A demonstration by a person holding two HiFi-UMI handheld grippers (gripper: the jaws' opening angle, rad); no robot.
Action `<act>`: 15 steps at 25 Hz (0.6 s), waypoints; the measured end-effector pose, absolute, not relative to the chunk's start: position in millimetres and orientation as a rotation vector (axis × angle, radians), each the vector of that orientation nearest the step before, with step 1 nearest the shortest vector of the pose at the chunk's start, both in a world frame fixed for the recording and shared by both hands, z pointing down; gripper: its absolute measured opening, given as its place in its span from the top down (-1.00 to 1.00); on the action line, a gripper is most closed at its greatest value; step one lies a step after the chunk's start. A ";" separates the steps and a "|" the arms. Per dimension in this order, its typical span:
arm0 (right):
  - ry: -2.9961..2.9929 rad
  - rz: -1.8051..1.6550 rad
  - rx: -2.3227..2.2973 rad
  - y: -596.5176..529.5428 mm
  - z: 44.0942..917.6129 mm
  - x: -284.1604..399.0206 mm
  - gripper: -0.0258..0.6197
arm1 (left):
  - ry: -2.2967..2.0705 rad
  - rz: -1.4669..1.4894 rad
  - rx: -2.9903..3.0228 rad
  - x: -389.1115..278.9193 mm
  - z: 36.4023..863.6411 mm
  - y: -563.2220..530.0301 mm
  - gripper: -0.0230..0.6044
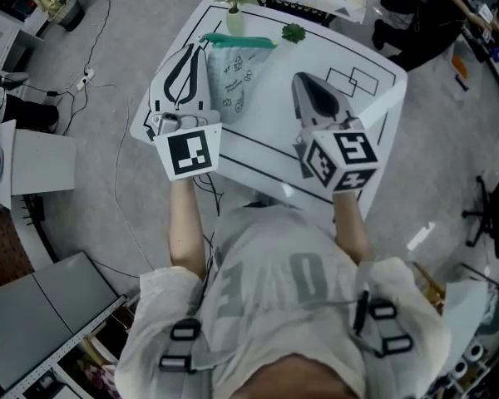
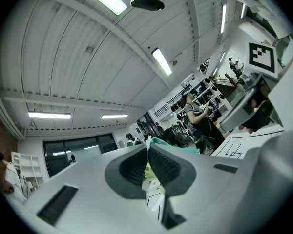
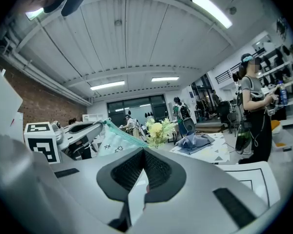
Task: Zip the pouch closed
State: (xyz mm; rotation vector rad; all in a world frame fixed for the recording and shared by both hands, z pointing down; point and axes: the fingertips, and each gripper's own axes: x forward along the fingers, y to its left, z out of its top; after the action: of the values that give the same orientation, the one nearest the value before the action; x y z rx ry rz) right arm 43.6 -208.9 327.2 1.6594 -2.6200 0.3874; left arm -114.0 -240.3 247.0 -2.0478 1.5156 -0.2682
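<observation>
My left gripper [image 1: 197,50] pinches the pouch [image 1: 234,77] at its teal zipper edge [image 1: 238,40]; pouch upright over white table [image 1: 270,135]; my right gripper [image 1: 301,79] jaws together, empty, beside pouch.

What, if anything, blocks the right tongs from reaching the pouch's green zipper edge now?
Probably nothing, so likely yes. The left tongs hold the pouch by one top corner; only bare table lies between it and the right tongs, which are shut and empty.
</observation>
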 end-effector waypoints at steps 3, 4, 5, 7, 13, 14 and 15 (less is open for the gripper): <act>-2.643 0.384 1.642 -204.5 324.0 40.4 0.90 | 1.505 -0.328 -2.017 -108.9 255.5 -218.7 0.87; -2.652 0.385 1.637 -203.0 322.5 39.3 0.90 | 1.509 -0.334 -2.015 -107.0 258.1 -212.4 0.87; -2.662 0.387 1.631 -201.6 321.1 38.0 0.90 | 1.514 -0.336 -2.015 -105.3 260.5 -206.8 0.87; -2.679 0.393 1.616 -199.1 319.8 34.1 0.90 | 1.523 -0.334 -2.023 -103.2 265.2 -198.0 0.87; -2.706 0.421 1.571 -192.3 323.8 22.5 0.90 | 1.546 -0.315 -2.068 -105.0 277.9 -183.0 0.87; -2.713 0.429 1.566 -191.3 324.1 21.1 0.90 | 1.549 -0.317 -2.076 -105.7 279.7 -181.3 0.87; -2.718 0.436 1.562 -190.3 324.2 20.2 0.90 | 1.551 -0.320 -2.081 -106.2 281.3 -179.6 0.87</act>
State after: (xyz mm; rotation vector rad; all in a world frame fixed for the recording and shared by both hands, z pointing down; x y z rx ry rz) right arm 20.2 -190.3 324.2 1.5618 -2.7183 0.4356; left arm -106.2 -179.6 281.3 -2.0813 1.5505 -0.3196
